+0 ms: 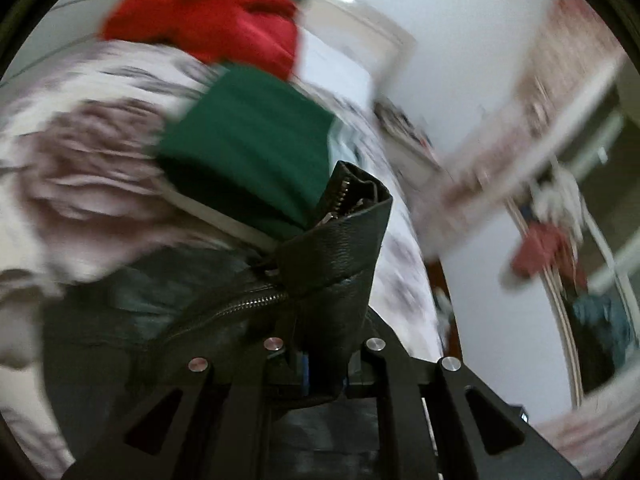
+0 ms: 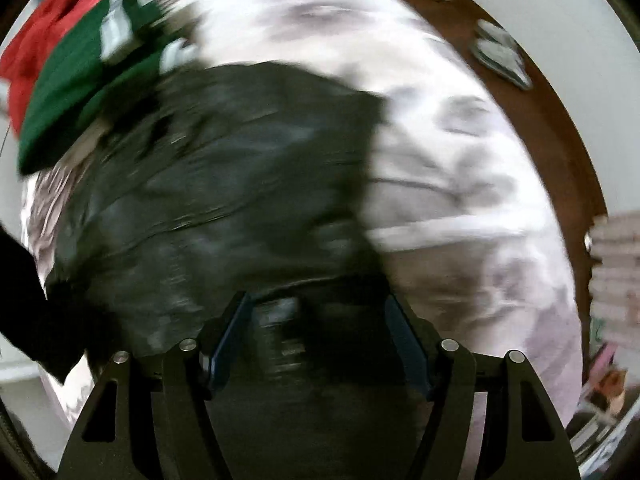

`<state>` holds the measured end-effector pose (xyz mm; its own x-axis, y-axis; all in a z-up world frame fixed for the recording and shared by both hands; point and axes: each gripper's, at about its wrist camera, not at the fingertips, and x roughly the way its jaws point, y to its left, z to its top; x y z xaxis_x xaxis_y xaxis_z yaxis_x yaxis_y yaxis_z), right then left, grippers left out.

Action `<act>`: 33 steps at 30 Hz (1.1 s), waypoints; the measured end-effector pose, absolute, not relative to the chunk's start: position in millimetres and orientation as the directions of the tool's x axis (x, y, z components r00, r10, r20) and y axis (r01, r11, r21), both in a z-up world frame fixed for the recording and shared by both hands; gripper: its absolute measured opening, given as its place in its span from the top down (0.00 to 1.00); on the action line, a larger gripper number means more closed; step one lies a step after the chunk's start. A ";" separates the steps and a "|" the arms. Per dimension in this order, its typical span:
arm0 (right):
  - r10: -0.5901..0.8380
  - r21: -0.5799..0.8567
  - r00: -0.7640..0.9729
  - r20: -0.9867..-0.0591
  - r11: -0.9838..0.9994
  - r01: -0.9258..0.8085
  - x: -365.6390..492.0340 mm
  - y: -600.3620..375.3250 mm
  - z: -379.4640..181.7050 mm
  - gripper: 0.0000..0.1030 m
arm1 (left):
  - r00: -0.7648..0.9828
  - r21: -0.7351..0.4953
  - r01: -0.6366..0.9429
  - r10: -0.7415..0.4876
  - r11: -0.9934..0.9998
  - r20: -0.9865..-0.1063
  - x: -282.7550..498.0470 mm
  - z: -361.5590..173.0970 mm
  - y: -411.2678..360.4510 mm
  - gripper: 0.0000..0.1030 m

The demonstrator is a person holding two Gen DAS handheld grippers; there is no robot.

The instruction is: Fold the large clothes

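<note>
A black leather jacket [image 2: 224,168] lies spread on a bed with a pale flowered sheet [image 2: 460,160]. My left gripper [image 1: 324,360] is shut on a zippered edge of the jacket [image 1: 340,248], which stands up out of the jaws while the rest hangs below to the left. My right gripper [image 2: 316,304] points down over the jacket with its jaws wide apart; the blurred leather beneath is not pinched. A folded green garment [image 1: 248,144] and a red garment [image 1: 216,16] lie beyond the jacket on the sheet, at the upper left in the right wrist view.
Brown wooden floor [image 2: 560,128] curves round the bed, with a pair of slippers [image 2: 500,52] on it and a pale stack [image 2: 616,264] at the right. A clothes rack [image 1: 560,240] with hanging items stands by the white wall. Both views are motion-blurred.
</note>
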<state>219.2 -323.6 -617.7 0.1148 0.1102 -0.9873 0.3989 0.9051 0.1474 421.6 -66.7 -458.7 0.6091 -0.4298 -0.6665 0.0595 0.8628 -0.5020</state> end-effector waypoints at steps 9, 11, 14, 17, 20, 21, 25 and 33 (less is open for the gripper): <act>0.105 0.153 0.121 -0.987 0.845 0.513 194.7 -402.7 -634.5 0.31 | 0.419 -0.433 0.219 -0.485 0.874 -0.768 423.0 -512.7 -206.0 0.93; 0.114 0.160 0.120 -0.986 0.840 0.519 190.9 -404.9 -637.0 0.31 | 0.401 -0.412 0.230 -0.471 0.882 -0.786 420.2 -519.2 -220.4 0.93; 0.121 0.165 0.118 -0.986 0.841 0.515 185.3 -407.3 -636.6 0.31 | 0.367 -0.364 0.231 -0.427 0.902 -0.826 421.3 -529.6 -236.1 0.93; 0.132 0.173 0.116 -0.984 0.843 0.510 185.4 -408.5 -637.1 0.31 | 0.332 -0.310 0.230 -0.374 0.922 -0.866 426.2 -538.2 -245.3 0.91; 0.154 0.198 0.128 -0.980 0.838 0.508 178.8 -417.4 -630.3 0.31 | 0.351 -0.297 0.215 -0.357 0.930 -0.866 425.3 -532.7 -242.4 0.86; 0.161 0.207 0.132 -0.978 0.837 0.507 177.7 -420.7 -627.3 0.31 | 0.364 -0.291 0.211 -0.352 0.933 -0.863 425.3 -528.5 -241.3 0.79; 0.179 0.233 0.153 -0.972 0.832 0.504 182.6 -427.0 -614.6 0.31 | 0.438 -0.243 0.226 -0.321 0.943 -0.840 423.6 -508.8 -234.1 0.12; 0.210 0.285 0.209 -0.955 0.847 0.448 210.2 -405.2 -588.0 0.31 | 0.513 -0.090 0.151 -0.156 0.984 -0.844 426.2 -487.7 -192.1 0.10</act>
